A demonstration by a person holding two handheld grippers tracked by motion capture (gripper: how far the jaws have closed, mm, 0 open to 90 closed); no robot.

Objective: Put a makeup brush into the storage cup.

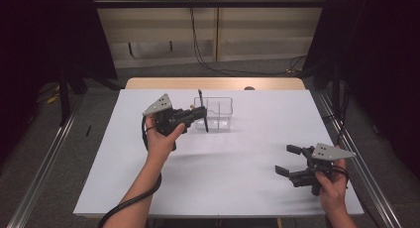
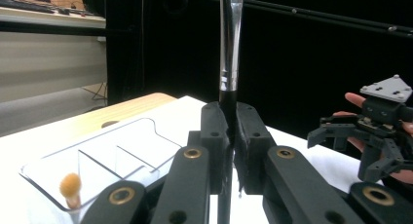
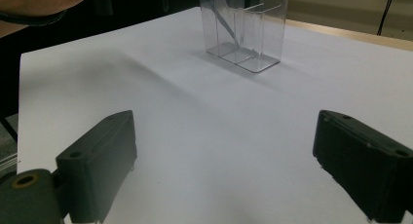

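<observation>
A slim brush (image 2: 230,44) with a black handle and a shiny silver ferrule is clamped upright between the jaws of the left gripper (image 2: 233,136); its upper end is cut off by the frame edge in the left gripper view. In the high view the brush (image 1: 202,109) is seen as a thin dark stick held above the desk (image 1: 237,188), just at the left end of the clear organizer (image 1: 218,111), not inside it as far as can be told. The organizer is made of transparent plastic, split into compartments by clear dividers (image 3: 243,31), and stands near the desk's far edge. One stick with a small orange-tan tip (image 2: 70,185) is seen leaning in an end compartment. The right gripper (image 1: 289,161) is held low over the desk's near right, well apart from the organizer, jaws spread wide with nothing between them.
</observation>
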